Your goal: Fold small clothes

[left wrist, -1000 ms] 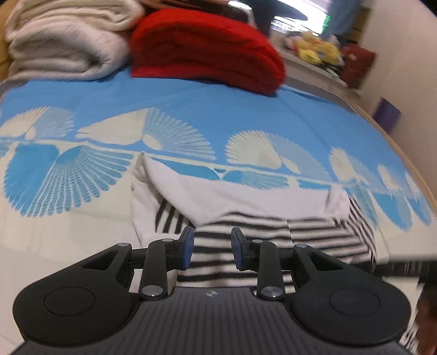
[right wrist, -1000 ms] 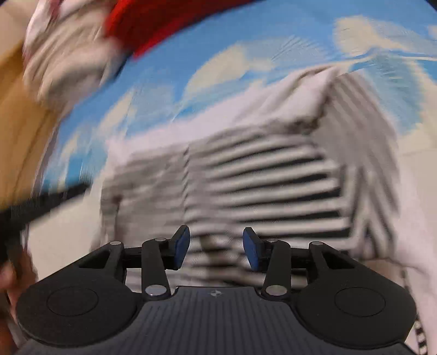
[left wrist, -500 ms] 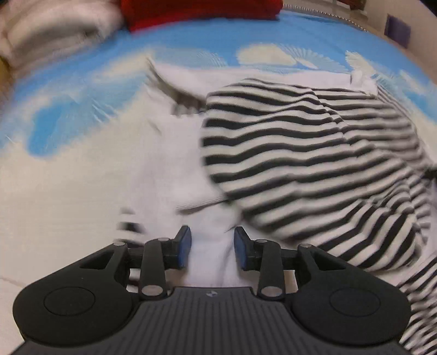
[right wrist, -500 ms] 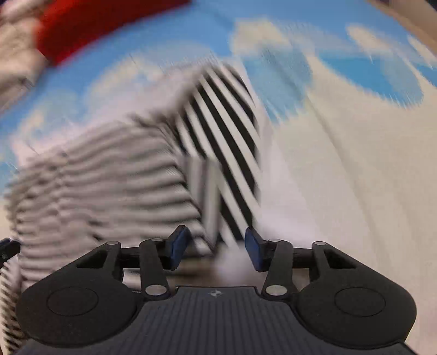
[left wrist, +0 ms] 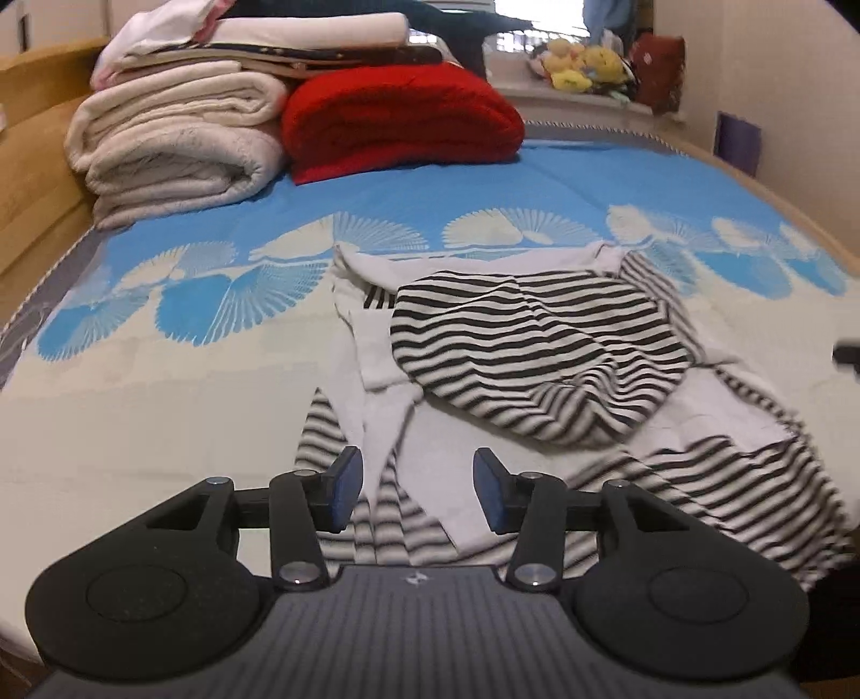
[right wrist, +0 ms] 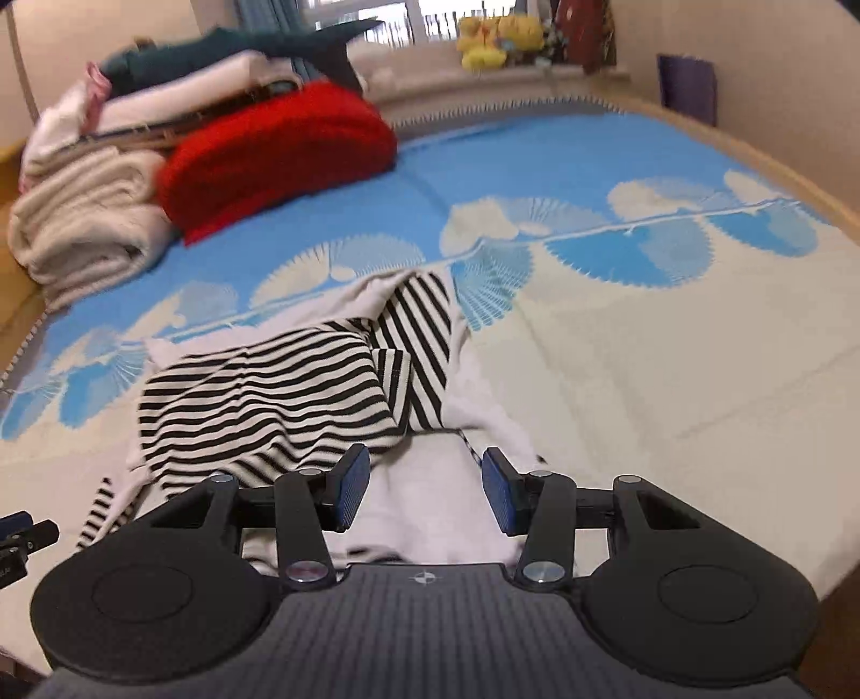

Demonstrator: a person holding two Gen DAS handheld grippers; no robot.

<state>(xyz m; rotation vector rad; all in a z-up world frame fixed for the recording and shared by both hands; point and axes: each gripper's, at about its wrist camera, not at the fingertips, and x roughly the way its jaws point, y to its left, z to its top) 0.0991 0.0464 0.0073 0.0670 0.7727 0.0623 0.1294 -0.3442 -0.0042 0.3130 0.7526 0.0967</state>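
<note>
Shirt, soft knit, black-and-white stripes with plain white panels, lying crumpled mid-bed on a blue and cream bedspread printed with fan shapes. Striped part folded over into a rounded, rumpled hump; white cloth spread flat beneath and toward the near edge; one striped flap angled up at the far right corner in the right wrist view. Near hem blurred and partly hidden behind both tools.

Left hand-held gripper poised just above the near striped edge, jaws opening, blue pads apart, nothing pinched. Right hand-held gripper likewise over white cloth, jaws parted, holding nothing.

Wide bare bedspread left and right of the shirt, more on the far side. Beyond that, at the bed's far left, rolled cream blankets beside a thick red blanket, fuzzy, stacked linens on top. Wooden bed frame curving along the right edge. Yellow plush toys on a sill, small and blurred.
</note>
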